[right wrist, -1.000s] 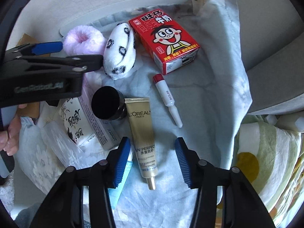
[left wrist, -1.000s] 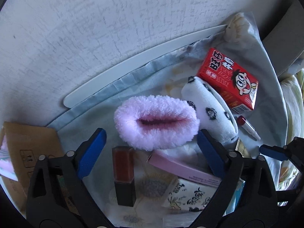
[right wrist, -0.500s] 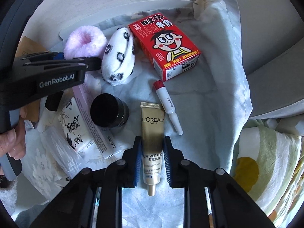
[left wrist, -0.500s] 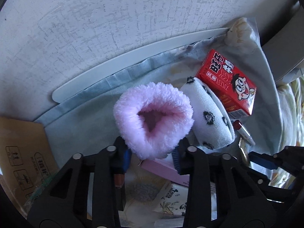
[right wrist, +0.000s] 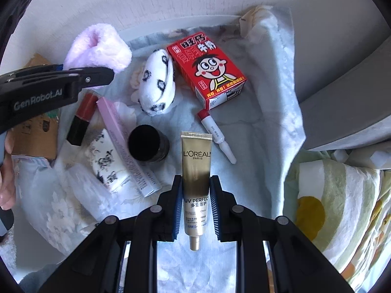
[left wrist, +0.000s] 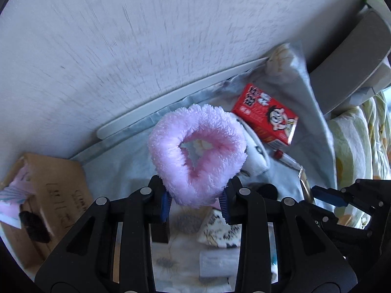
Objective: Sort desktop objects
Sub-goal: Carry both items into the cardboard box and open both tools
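We see a pale blue cloth spread over the desk, and on it lie most of the things to sort. At its left edge stands a cardboard box. The red milk carton lies flat near the far side of the cloth, with a white spotted sock just beside it on the left. Our left gripper is pinching the lower edge of a fluffy pink scrunchie, which stands up off the cloth as an open ring in front of the sock. Our right gripper is pressed onto the gold cream tube, whose flat end points away from us and whose nozzle points toward us; we cannot tell whether the tube is off the cloth. Left of the tube sits a black round jar, and beyond that a long pink box lying beside a white patterned packet. A red lipstick lies further left. A small white tube with a red cap lies between the carton and the gold tube.
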Available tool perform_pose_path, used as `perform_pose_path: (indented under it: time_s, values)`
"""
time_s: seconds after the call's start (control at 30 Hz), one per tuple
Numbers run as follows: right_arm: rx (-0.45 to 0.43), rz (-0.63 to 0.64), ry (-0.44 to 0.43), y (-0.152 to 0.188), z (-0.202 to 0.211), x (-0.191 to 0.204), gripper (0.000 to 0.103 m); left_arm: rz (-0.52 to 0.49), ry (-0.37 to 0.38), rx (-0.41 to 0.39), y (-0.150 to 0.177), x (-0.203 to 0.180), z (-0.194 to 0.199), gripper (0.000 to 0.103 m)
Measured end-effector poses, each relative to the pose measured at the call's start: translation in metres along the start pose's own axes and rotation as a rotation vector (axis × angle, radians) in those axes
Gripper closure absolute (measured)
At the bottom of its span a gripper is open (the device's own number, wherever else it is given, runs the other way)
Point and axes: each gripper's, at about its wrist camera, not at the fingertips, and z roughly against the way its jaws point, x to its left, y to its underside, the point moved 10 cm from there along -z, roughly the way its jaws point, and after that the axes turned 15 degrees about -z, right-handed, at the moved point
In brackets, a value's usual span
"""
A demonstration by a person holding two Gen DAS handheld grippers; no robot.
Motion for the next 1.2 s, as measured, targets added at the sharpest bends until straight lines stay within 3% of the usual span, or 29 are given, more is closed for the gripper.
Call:
perform_pose_path:
  time_s: [0.07, 0.17, 0.23, 0.5, 0.83, 1.2]
  values:
    - [0.001, 0.117, -0.016, 0.005, 0.01, 0.001, 0.083, -0.01, -0.003, -0.011, 0.003, -0.002, 0.014, 0.074]
    - [-0.019, 0.133, -0.011, 0.001, 0.024, 0.012, 0.083, -0.01, -0.003, -0.03, 0.001, -0.001, 0.034, 0.074]
    - [-0.031, 0.141, -0.016, -0.015, 0.035, 0.018, 0.083, -0.011, -0.006, -0.044, -0.018, 0.002, 0.04, 0.074]
    - [-0.087, 0.232, -0.014, -0.038, 0.074, 0.057, 0.083, 0.012, -0.023, -0.085, -0.016, 0.025, 0.092, 0.074]
    - [-0.125, 0.346, -0.054, -0.042, 0.106, 0.102, 0.083, 0.086, -0.045, -0.139, 0.013, 0.08, 0.154, 0.074]
    - [-0.131, 0.629, -0.157, -0.027, 0.131, 0.21, 0.083, 0.219, -0.124, -0.15, 0.065, 0.163, 0.185, 0.074]
